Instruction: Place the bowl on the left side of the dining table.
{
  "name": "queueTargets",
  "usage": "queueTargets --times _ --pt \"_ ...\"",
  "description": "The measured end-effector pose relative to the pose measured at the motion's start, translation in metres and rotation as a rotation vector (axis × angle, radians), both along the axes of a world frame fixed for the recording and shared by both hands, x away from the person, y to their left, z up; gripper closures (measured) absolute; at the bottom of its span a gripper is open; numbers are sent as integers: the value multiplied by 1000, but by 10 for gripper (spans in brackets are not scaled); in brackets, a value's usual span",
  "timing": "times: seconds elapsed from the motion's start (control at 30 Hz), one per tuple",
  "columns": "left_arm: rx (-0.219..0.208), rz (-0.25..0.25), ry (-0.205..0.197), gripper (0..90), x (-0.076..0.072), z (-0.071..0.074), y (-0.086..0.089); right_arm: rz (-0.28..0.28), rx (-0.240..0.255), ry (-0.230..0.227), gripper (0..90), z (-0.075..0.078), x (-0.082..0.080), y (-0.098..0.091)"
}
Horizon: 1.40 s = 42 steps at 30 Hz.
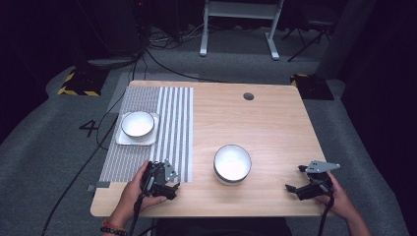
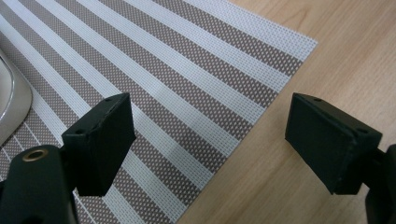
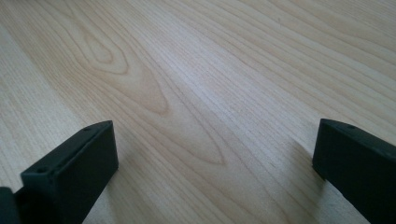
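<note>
A white bowl (image 1: 232,163) stands on the bare wood near the table's front middle. A second white bowl (image 1: 137,124) rests on a square white plate (image 1: 124,140) on the striped placemat (image 1: 167,123) at the left. My left gripper (image 1: 166,184) hovers open over the placemat's near right corner (image 2: 224,116), nothing between its jaws. The plate's rim (image 2: 11,100) shows at the left edge of the left gripper view. My right gripper (image 1: 294,178) is open over bare wood at the front right, to the right of the lone bowl. Its jaws (image 3: 215,158) hold nothing.
The wooden table (image 1: 275,123) has a round cable hole (image 1: 248,96) near its far edge. Cables run across the grey floor on the left, and a white desk frame (image 1: 241,24) stands beyond the table.
</note>
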<state>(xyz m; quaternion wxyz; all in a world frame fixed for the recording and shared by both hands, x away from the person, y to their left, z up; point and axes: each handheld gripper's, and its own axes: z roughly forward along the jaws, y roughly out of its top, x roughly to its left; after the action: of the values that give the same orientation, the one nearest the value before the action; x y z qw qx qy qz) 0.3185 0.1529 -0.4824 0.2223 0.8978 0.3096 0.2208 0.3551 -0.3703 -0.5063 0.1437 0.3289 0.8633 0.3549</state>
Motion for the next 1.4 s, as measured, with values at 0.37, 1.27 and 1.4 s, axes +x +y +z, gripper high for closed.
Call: queueTargets --times 0.37,1.27,1.4 --pt "-86 26 26 158 -12 -8 6 0 0 0 2 0 0 0" --pt "-299 33 82 145 -6 -23 31 0 0 0 2 0 0 0" --pt "-299 33 82 144 -6 -23 31 0 0 0 2 0 0 0"
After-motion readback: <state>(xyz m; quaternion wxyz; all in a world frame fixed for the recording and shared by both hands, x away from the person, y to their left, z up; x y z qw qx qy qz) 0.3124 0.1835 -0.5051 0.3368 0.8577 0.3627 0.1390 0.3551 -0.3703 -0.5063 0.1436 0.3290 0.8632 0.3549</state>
